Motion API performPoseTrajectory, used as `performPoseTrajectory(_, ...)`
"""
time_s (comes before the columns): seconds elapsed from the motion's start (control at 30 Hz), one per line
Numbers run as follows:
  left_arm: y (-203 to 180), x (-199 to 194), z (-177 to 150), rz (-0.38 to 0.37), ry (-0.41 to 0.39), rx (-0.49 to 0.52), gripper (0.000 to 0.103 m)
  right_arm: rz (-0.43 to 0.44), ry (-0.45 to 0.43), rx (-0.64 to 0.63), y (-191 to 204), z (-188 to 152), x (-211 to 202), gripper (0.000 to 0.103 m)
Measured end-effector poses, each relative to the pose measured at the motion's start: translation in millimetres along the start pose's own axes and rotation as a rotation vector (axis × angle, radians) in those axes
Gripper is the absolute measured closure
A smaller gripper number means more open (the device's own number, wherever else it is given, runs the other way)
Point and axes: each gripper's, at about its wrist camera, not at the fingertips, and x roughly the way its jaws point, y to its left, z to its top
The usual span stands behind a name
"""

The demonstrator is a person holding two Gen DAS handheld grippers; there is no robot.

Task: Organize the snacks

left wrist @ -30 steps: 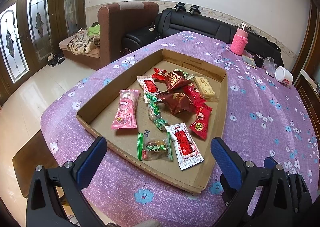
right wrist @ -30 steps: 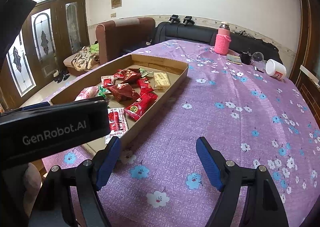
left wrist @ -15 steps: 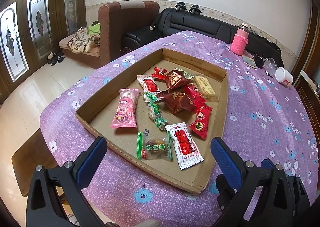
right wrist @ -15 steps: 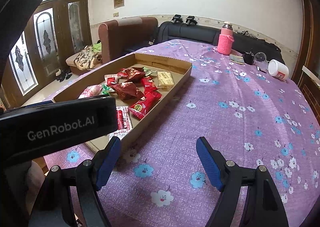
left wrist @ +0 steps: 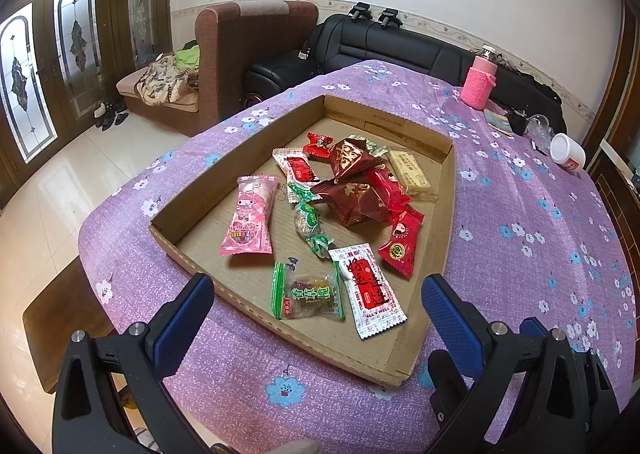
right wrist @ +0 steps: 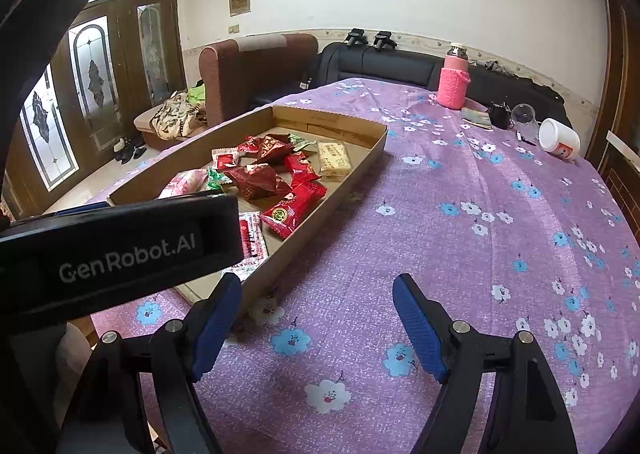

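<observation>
The snacks are small, light packets, so they should lift with almost no pull. Their shiny wrappers look slippery and crinkly, and the soft ones could squash if pinched hard (a gentle squeeze is my guess). The best place to take hold is likely the flat sealed end of a wrapper, or across the middle of a thin one.

They all lie inside the shallow cardboard tray [left wrist: 446,221] on the worktop [right wrist: 460,221], which has a purple flowery cloth. The pink packet [left wrist: 249,219] lies alone on the left. The green-edged candy [left wrist: 307,296] and the white and red packet [left wrist: 370,290] lie nearest, side by side. The dark red pouches [left wrist: 354,189] sit piled in the middle, touching each other. A pale yellow bar [left wrist: 410,171] lies behind them.

The left tool [left wrist: 318,304] hangs over the near edge of the tray, spread wide and holding nothing. The right tool [right wrist: 318,324] is also wide and bare, over the cloth beside the tray.
</observation>
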Motion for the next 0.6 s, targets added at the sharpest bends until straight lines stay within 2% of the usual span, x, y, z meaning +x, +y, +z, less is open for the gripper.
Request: performPoseTrajectory(0.6,-7.9,0.1,-0.4,0.001,0.001,0.015,0.0,0.013,-0.005,0.013,-4.5,-0.1,-2.5,0.021)
